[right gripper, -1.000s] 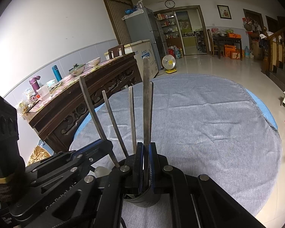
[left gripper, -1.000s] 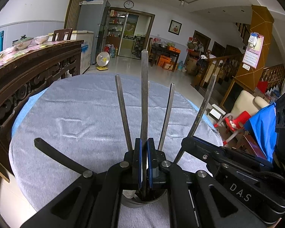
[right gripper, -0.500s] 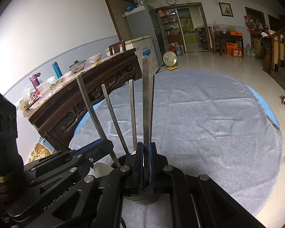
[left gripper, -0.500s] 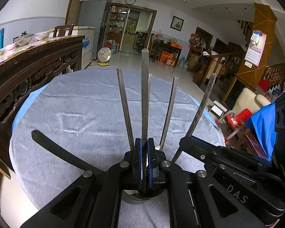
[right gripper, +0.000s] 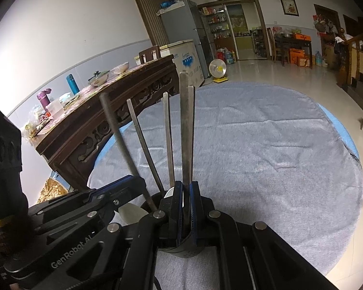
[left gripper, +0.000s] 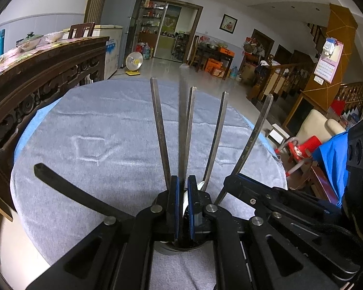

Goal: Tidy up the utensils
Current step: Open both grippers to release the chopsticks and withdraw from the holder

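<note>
Several flat metal utensil handles stand upright in a dark round holder [right gripper: 188, 249] on the grey-clothed round table [left gripper: 96, 125]. My left gripper [left gripper: 183, 186] is shut on one metal handle [left gripper: 182, 130] that stands in the holder [left gripper: 179, 245]. My right gripper [right gripper: 186, 188] is shut on another metal handle [right gripper: 185, 125] in the same holder. A black utensil handle [left gripper: 70, 188] leans out to the left in the left wrist view. Each gripper shows beside the other: the right gripper [left gripper: 290, 207] and the left gripper [right gripper: 89, 207]. The utensil heads are hidden in the holder.
A dark carved wooden sideboard [right gripper: 104, 120] with bottles and bowls stands along the table's left. Beyond the table lie tiled floor, a small fan [left gripper: 134, 61], a fridge and chairs. A red stool [left gripper: 300, 149] and blue cloth sit right of the table.
The handle tops sit lower in both views than a second ago. Both grippers stay shut on their handles over the holder.
</note>
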